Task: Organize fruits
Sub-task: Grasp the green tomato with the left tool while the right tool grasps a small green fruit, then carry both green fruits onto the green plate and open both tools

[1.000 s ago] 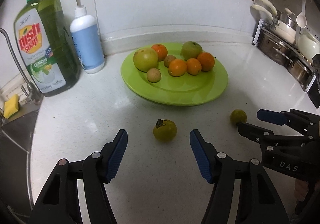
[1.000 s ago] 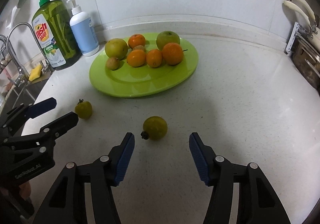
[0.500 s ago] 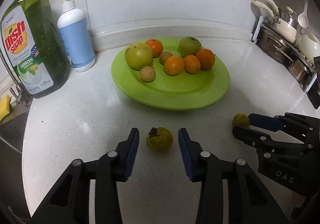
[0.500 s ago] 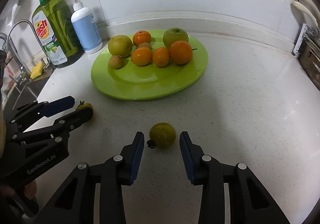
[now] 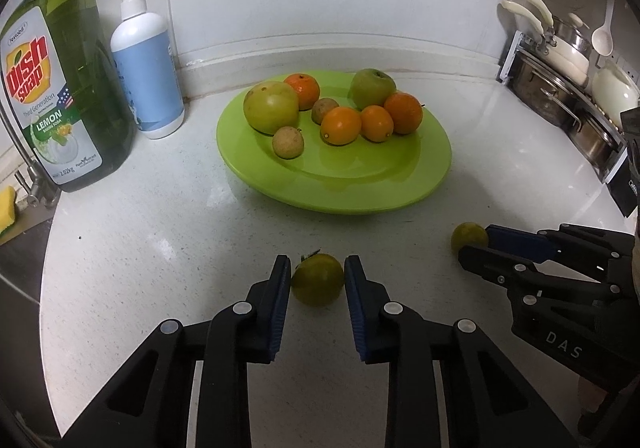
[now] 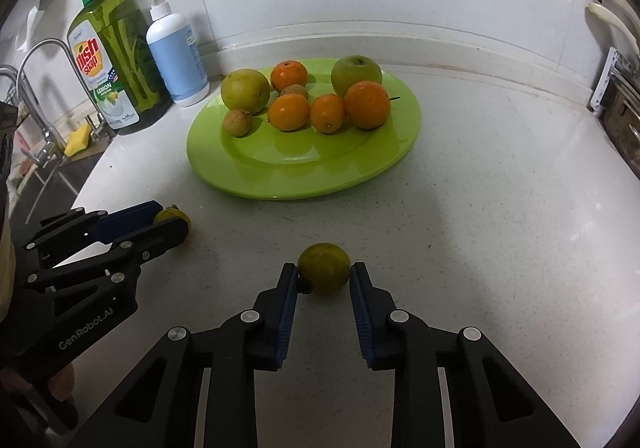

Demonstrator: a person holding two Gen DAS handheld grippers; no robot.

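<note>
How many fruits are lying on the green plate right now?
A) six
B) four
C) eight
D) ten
C: the green plate holds eight fruits, namely two large green ones, four orange ones and two small brown ones, while two more yellow-green fruits sit on the counter between the fingers of the hand-held grippers.

Two yellow-green fruits (image 5: pixel 317 279) (image 6: pixel 324 273) on tabletop, near green plate (image 5: pixel 360 192) holding eight fruits: oranges, green apples, small brown ones.
</note>
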